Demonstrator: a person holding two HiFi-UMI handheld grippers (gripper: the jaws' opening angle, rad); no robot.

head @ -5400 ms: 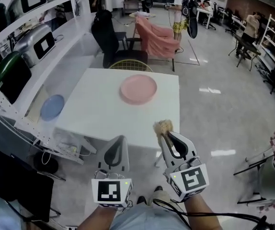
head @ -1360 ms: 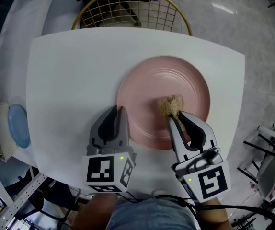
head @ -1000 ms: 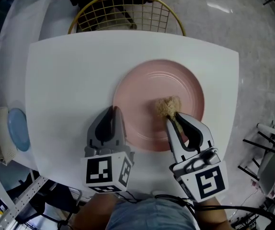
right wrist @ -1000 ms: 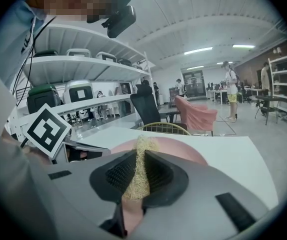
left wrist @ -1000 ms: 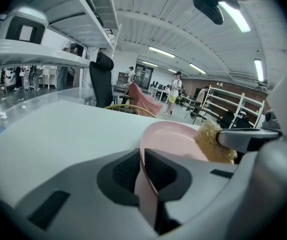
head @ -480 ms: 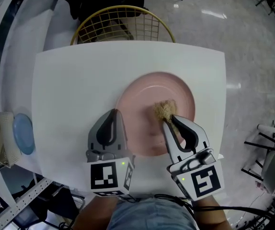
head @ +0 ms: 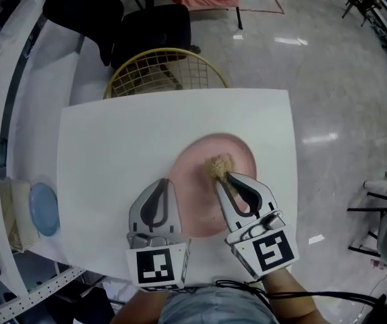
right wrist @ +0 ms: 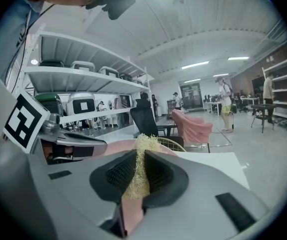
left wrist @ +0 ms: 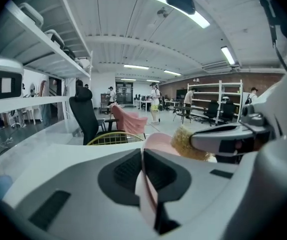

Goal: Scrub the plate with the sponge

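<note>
A pink plate (head: 195,159) lies on the white table (head: 112,147), towards its right side. My right gripper (head: 222,176) is shut on a tan fibrous sponge (head: 218,165), which rests on the middle of the plate. In the right gripper view the sponge (right wrist: 141,154) fills the gap between the jaws. My left gripper (head: 161,183) is at the plate's left rim. The left gripper view shows a thin pink strip of plate (left wrist: 156,140) pinched between the nearly closed jaws, with the sponge (left wrist: 186,143) just beyond on the right.
A yellow wire chair (head: 160,73) stands against the table's far edge, with a black chair (head: 150,29) behind it. A blue plate (head: 44,209) sits on the shelf unit to the left. The table's right edge (head: 291,181) drops to a grey floor.
Both grippers came from short of the table onto the plate. Over the last second they stay at the plate while the view pulls back; the sponge shifts slightly left of centre.
</note>
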